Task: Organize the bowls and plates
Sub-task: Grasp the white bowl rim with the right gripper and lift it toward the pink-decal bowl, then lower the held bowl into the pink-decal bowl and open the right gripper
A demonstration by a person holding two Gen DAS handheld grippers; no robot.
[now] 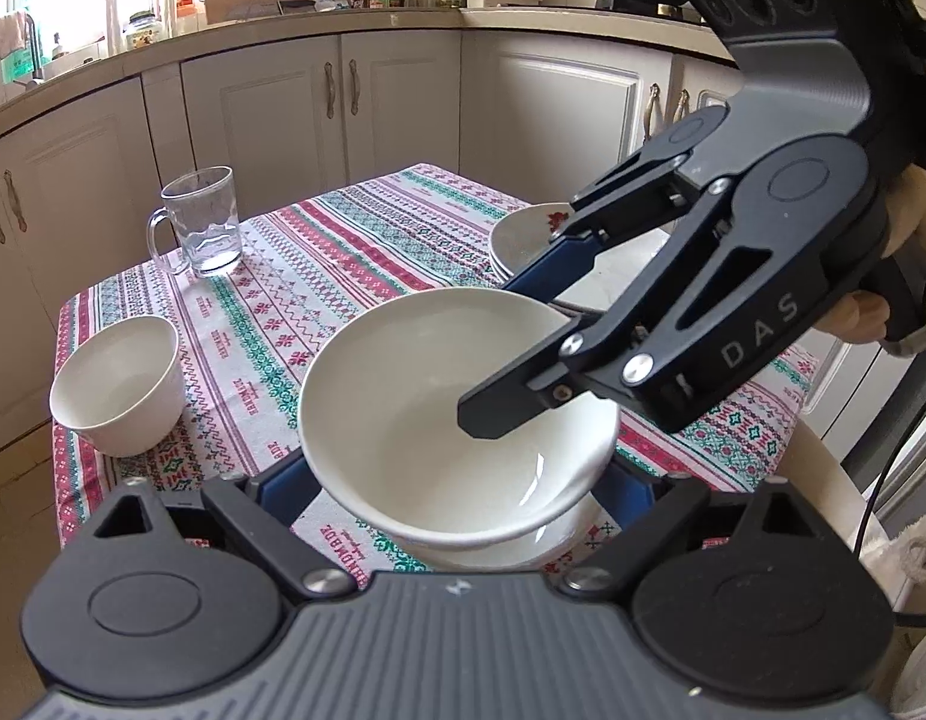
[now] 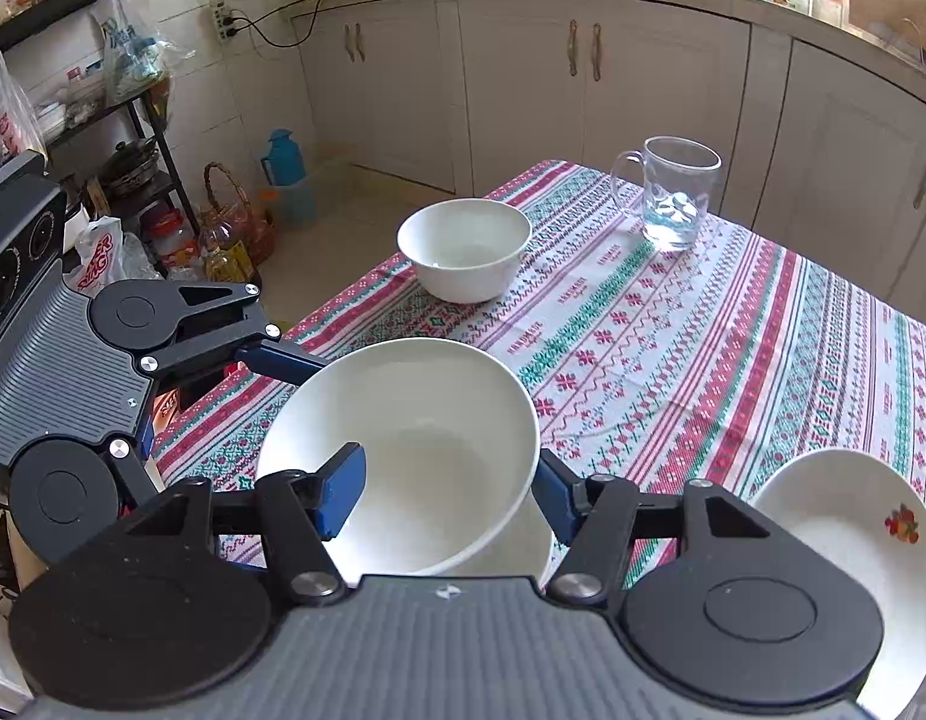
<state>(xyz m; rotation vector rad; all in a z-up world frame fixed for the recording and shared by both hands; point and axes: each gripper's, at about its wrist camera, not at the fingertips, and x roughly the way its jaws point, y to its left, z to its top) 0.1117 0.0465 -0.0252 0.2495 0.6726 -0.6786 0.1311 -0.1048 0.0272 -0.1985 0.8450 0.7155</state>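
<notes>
A large white bowl (image 1: 439, 396) (image 2: 427, 438) sits tilted in a second white bowl (image 1: 523, 546) on the patterned tablecloth (image 1: 343, 276). My right gripper (image 2: 445, 492) straddles the top bowl's rim: one finger (image 1: 493, 414) is inside, the other outside; jaws are wide and I cannot tell if they pinch it. My left gripper (image 1: 457, 498) is open, its blue fingers (image 1: 283, 480) on either side of the bowls. A smaller white bowl (image 1: 118, 384) (image 2: 463, 246) stands at the table's left edge. Stacked white plates (image 1: 523, 234) (image 2: 853, 528) with a red flower lie to the right.
A glass mug (image 1: 202, 222) (image 2: 673, 198) with a little water stands at the far side of the table. White kitchen cabinets (image 1: 343, 102) run behind. A black shelf rack (image 2: 121, 120) with bags and bottles stands on the floor left of the table.
</notes>
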